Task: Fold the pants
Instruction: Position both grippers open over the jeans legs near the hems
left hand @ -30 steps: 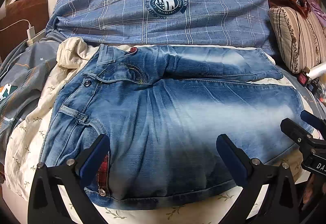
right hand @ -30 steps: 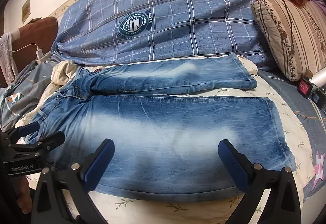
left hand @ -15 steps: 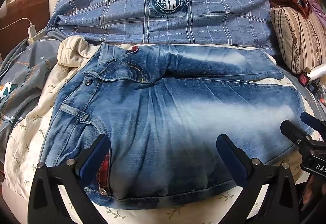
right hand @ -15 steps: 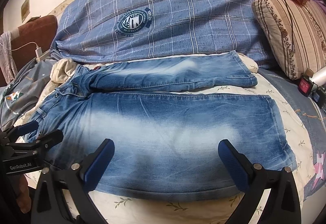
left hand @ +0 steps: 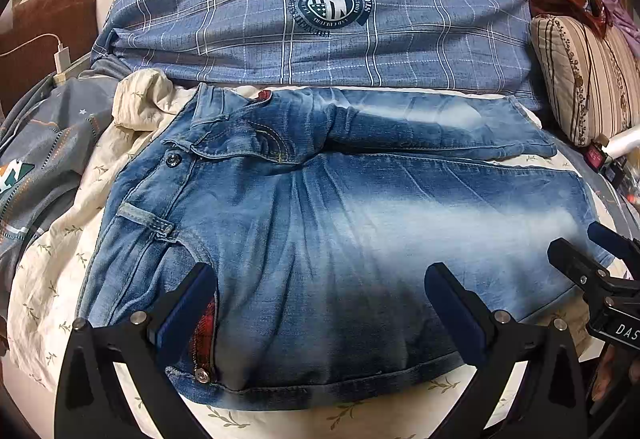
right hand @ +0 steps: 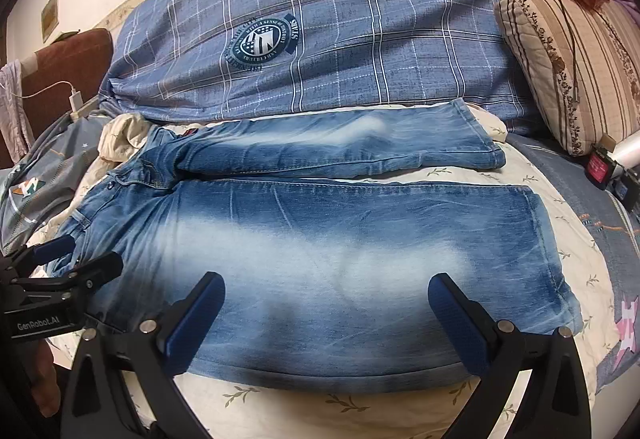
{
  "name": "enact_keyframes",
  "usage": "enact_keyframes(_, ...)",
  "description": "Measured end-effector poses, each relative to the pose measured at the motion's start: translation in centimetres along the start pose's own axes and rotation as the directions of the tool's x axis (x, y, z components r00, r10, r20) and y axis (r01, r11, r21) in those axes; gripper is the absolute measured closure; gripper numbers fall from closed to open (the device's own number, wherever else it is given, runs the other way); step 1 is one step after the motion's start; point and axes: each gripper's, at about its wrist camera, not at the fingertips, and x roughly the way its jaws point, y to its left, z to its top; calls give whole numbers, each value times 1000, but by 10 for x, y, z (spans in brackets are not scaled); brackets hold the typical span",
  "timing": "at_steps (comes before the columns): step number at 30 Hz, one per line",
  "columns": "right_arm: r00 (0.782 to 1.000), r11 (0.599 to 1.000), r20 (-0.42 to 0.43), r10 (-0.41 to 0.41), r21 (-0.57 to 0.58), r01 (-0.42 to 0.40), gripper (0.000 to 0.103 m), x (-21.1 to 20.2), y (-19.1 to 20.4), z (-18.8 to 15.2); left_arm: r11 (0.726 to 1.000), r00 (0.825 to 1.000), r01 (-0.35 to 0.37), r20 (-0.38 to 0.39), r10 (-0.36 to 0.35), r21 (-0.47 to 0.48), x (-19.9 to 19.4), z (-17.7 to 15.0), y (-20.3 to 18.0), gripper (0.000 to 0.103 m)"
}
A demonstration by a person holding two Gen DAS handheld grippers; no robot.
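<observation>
Bed [right hand: 360, 411] with a cream leaf-print sheet carries everything here. Along its far side lies a big blue plaid pillow [left hand: 320, 19] with a round crest, and a striped cushion [right hand: 568, 71] stands at the right end.

The pants [left hand: 320, 239], faded blue jeans, lie flat across the sheet, waistband to the left, both legs running right. The far leg [right hand: 340, 151] sits apart from the near leg [right hand: 340, 251], with a strip of sheet showing between them toward the hems.

The left gripper [left hand: 320, 303] hovers over the waist and hip, its fingers [left hand: 188, 303] spread wide and holding nothing; the left finger sits over the pocket opening with its red plaid lining [left hand: 205, 327]. The right gripper [right hand: 326, 315] hangs over the near leg's thigh and knee, fingers [right hand: 456, 315] equally wide apart and empty. Whether any pad touches the denim cannot be told.

Compared with a second ago, both views have barely shifted: the jeans lie as before, and the fingers keep the same spread.

A grey-blue quilt [left hand: 40, 159] is bunched at the left. A white charger [left hand: 62, 57] and cable rest by a brown cushion [left hand: 52, 23]. Nothing lies on the jeans.
</observation>
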Motion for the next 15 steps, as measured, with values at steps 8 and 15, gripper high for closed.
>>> enact_keyframes(8,1000,1000,0,1,1,-1,0,0,-1,-1,1000,1000,-6,-3,6,-3,1,-1,3,0)
enact_keyframes(15,1000,999,-1,9,33,-9,0,-1,-12,-2,999,999,-31,9,31,-13,-3,-3,15,0)
